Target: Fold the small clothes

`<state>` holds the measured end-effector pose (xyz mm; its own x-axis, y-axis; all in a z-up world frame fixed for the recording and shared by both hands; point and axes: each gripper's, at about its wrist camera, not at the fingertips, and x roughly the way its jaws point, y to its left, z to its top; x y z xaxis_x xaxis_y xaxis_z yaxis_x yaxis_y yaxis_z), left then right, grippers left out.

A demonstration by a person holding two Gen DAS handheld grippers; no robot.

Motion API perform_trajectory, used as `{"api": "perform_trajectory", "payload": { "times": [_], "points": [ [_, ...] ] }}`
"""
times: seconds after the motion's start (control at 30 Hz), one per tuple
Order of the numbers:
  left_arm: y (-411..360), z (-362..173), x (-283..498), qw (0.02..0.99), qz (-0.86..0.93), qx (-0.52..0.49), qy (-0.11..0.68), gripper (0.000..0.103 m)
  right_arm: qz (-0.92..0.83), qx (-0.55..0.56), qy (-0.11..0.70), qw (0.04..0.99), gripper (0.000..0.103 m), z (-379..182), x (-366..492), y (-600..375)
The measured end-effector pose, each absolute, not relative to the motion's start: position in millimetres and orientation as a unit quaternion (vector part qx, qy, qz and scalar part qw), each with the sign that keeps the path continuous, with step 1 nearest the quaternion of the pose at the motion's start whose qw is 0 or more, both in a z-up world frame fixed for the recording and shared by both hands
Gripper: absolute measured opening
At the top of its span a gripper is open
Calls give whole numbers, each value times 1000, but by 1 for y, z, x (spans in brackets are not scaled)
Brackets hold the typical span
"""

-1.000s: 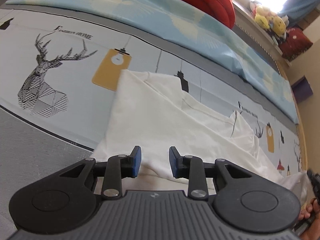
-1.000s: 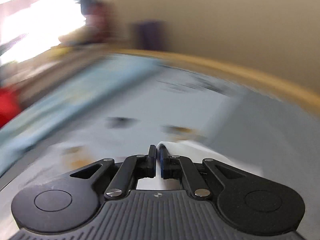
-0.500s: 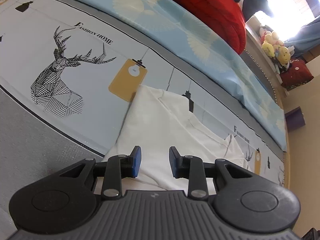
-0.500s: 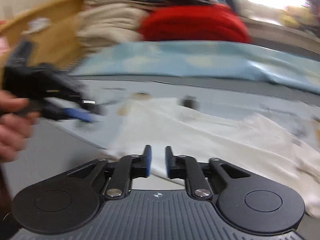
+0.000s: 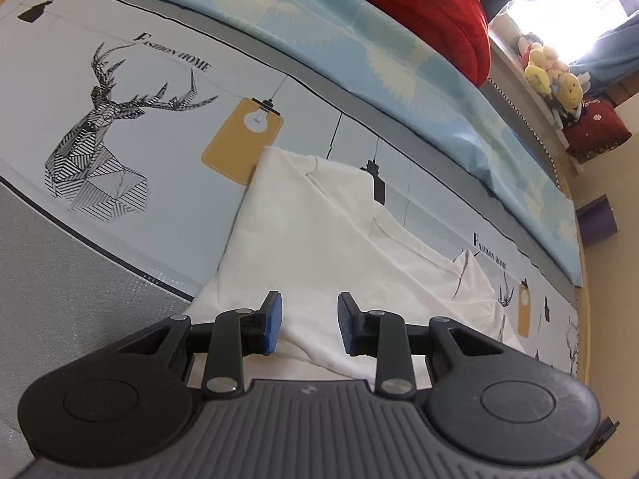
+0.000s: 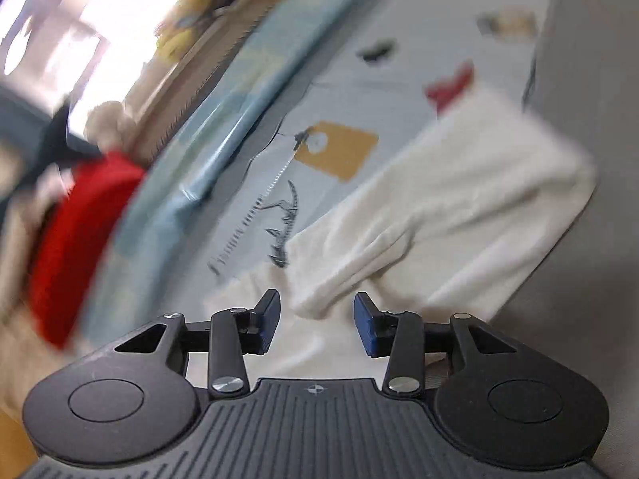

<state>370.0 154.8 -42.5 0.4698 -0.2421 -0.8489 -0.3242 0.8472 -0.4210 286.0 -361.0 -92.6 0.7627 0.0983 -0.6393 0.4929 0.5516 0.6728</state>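
White garment [image 5: 319, 247]: it lies partly folded on the printed bedsheet [image 5: 120, 167], filling the centre and lower right of my left wrist view; in my right wrist view it runs from the lower middle to the upper right, blurred.
Left gripper [image 5: 309, 329]: I hold it low over the near edge of the cloth, jaws narrowly parted, nothing pinched between the blue pads [image 5: 273, 321] as far as I can see.
Right gripper [image 6: 317, 325]: its jaws have just been opening and now stand about half wide; a soft ridge of the fabric sits just ahead, between the two pads, but neither pad presses on it.
Step in hand: by my reading, one fold is laid and let go, and I am placing both tools for the next.
Next move: I judge it calls for pinching the near hem or a loose end at the right, lifting it clear and carrying it across without dragging the layers beneath.
Surroundings: a deer print [image 5: 100, 143] at left, a red blanket [image 5: 419, 12] along the top, plush toys [image 5: 555, 76] at upper right.
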Motion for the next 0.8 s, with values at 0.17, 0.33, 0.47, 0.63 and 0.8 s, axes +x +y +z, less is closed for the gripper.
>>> {"api": "perform_trajectory", "payload": {
  "times": [0.17,0.33,0.47,0.63,0.8],
  "points": [
    [144,-51,374,808,23,-268,524,34,-145,518,334,774,45,-121,304,-366],
    [143,-52,377,809,20,-265,525,34,-165,510,327,778,8,-121,315,-358],
    [149,-52,378,807,27,-271,524,34,-180,480,311,801,3,-108,313,-349],
    [157,-49,375,809,32,-272,520,34,-103,507,272,811,2,-79,305,-301],
    [169,-49,373,810,51,-275,516,34,145,587,278,746,4,-72,299,-200]
  ]
}}
